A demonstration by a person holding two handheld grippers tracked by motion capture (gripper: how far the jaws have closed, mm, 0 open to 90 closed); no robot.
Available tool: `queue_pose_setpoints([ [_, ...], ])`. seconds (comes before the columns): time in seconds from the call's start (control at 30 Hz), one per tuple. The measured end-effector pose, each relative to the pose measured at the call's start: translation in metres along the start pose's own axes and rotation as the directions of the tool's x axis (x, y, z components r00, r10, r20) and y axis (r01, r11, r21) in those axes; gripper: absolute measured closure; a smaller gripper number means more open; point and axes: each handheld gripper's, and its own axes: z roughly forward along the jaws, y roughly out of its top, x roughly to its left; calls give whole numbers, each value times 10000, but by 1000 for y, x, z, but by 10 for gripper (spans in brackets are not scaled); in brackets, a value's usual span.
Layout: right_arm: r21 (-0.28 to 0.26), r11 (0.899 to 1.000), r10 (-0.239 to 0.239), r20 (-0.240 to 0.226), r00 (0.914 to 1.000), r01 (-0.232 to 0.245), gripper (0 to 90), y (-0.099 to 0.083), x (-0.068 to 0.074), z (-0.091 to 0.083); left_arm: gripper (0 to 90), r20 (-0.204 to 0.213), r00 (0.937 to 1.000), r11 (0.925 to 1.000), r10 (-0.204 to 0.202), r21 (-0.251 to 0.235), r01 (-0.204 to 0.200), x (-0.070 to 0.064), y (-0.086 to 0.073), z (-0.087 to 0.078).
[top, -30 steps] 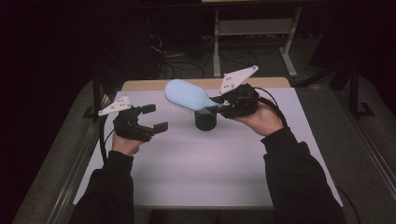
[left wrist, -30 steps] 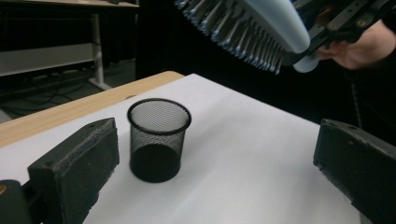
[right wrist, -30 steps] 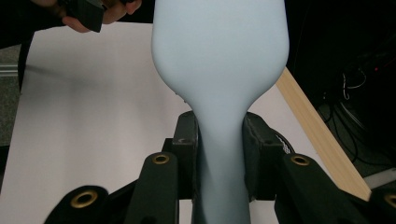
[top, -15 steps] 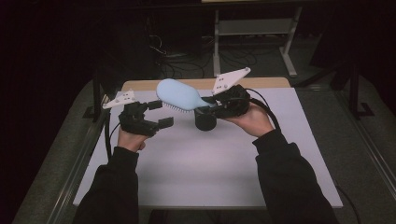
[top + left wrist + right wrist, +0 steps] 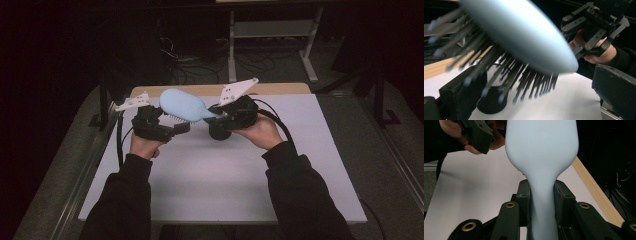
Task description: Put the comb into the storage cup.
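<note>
The right tool (image 5: 541,195) is pinching the narrow handle of a pale blue hairbrush (image 5: 182,105), jaws pressed on either side of the neck, which keeps the head out in front and raised off the bench (image 5: 225,180), bristles down. The left tool (image 5: 167,131) sits just left of it with its jaws spread, one either side under the brush head, so it looks ready to take the brush over. Below, on the far middle of the bench, stands a black mesh cup (image 5: 492,100), probably where the brush belongs.
</note>
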Motion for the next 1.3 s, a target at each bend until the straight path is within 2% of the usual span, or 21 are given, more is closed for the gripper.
queue_pose_setpoints([
  [0.33, 26, 10000, 62, 42, 10000, -62, 681, -4, 0, 5, 1, -24, 10000, 10000, -68, -6, 68, -1, 4, 4],
  [0.4, 45, 9999, 161, 0, 9999, -161, 681, -5, -1, 6, 1, -48, 9997, 9997, -231, 10, 231, 0, 5, 6],
  [0.5, 76, 9996, 258, 19, 9997, -258, 681, -8, -2, 9, 10, -57, 9974, 9974, -723, 31, 723, 3, 6, 9],
  [0.6, 54, 9995, 322, 120, 9994, -323, 681, -11, -3, 11, 17, -223, 9957, 9959, -901, 79, 903, 5, 8, 12],
  [0.9, 71, 9985, 532, 185, 9984, -534, 681, -19, -4, 17, 27, -490, 9950, 9959, -874, 208, 885, 4, 11, 17],
  [1.07, 136, 9981, 591, 180, 9981, -593, 682, -21, -4, 21, 70, -675, 9941, 9964, -845, 40, 850, 2, 14, 16],
  [1.17, 267, 9976, 628, 223, 9978, -634, 681, -22, -3, 25, 143, -920, 9918, 9960, -892, 19, 897, 1, 16, 15],
  [1.23, 324, 9970, 701, 214, 9973, -708, 681, -23, -2, 27, 156, -864, 9915, 9952, -973, -29, 975, 1, 18, 14],
  [1.3, 352, 9968, 715, 190, 9973, -721, 681, -24, -1, 30, 201, -1087, 9897, 9956, -932, -76, 929, -1, 19, 14],
])
